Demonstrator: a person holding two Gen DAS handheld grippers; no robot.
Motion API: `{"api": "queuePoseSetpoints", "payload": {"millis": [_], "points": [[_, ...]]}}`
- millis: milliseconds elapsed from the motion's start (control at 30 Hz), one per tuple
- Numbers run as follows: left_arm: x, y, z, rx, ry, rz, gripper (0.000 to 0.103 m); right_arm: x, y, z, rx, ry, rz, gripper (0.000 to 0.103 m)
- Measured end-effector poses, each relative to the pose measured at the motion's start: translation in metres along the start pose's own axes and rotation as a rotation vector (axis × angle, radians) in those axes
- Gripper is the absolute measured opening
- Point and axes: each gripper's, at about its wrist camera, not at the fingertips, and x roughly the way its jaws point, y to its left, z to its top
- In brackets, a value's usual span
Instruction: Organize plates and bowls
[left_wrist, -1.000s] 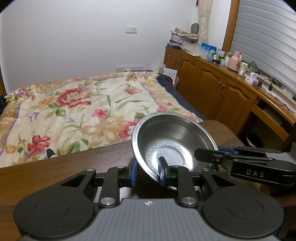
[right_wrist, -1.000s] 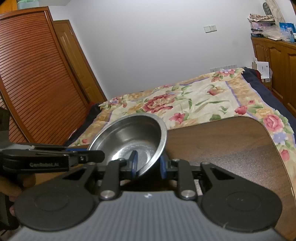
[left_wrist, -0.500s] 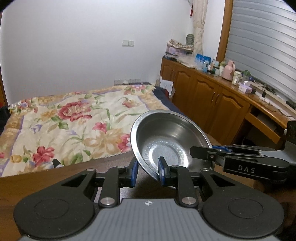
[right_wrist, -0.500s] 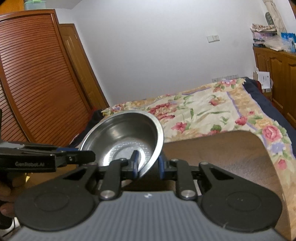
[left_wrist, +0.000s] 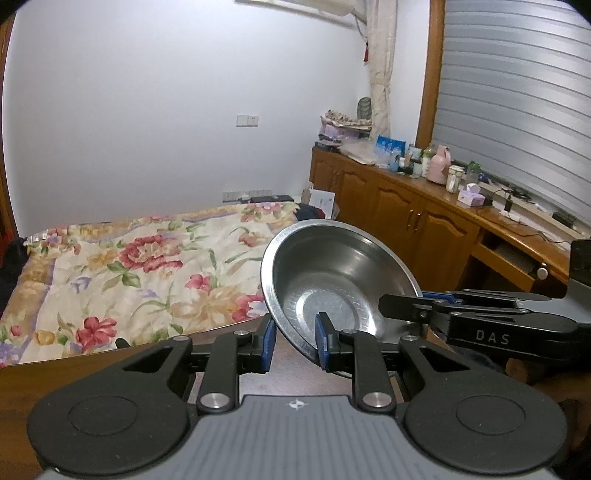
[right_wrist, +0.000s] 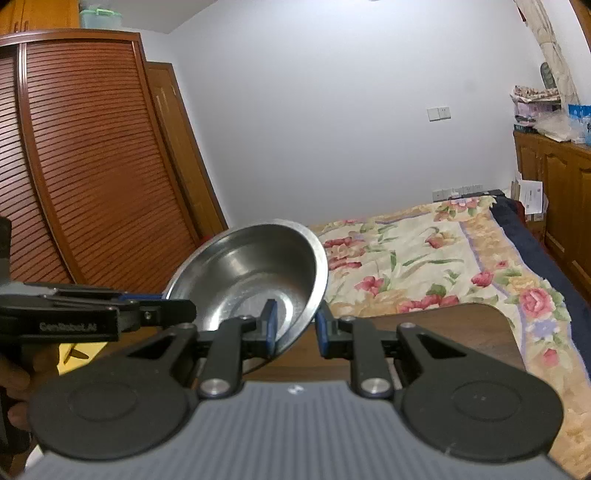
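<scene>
One steel bowl (left_wrist: 332, 266) hangs tilted in the air above the brown wooden table (left_wrist: 74, 365), held from two sides. My left gripper (left_wrist: 295, 341) is shut on its near rim, one blue pad inside the bowl and one outside. The right gripper's fingers (left_wrist: 406, 306) reach in from the right and clamp the opposite rim. In the right wrist view the same bowl (right_wrist: 251, 258) sits in my right gripper (right_wrist: 295, 326), which is shut on its rim. There the left gripper (right_wrist: 177, 314) comes in from the left over the table (right_wrist: 443, 325).
A bed with a floral cover (left_wrist: 129, 266) lies past the table's far edge. Wooden cabinets (left_wrist: 424, 214) with cluttered tops line the right wall. A louvred wardrobe (right_wrist: 81, 166) stands at the left. A yellow thing (right_wrist: 74, 354) shows under the left gripper, and a hand (right_wrist: 14, 384) holds it.
Both grippers have risen with the bowl between them. The table and bed have sunk lower in both views, and more wall shows above.
</scene>
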Motion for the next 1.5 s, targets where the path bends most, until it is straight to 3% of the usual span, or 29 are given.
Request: {"api": "queuePoseSetpoints", "payload": {"millis": [733,1500], "points": [[-0.075,-0.015,-0.058,-0.007,0.013,-0.038,0.025,-0.049,0.036,-0.038,-0.034,0.057,0.011,0.024],[-0.096,-0.021,-0.109,-0.05,0.079,-0.06,0.025,-0.07,0.053,-0.081,-0.022,0.142,0.034,0.024]]}}
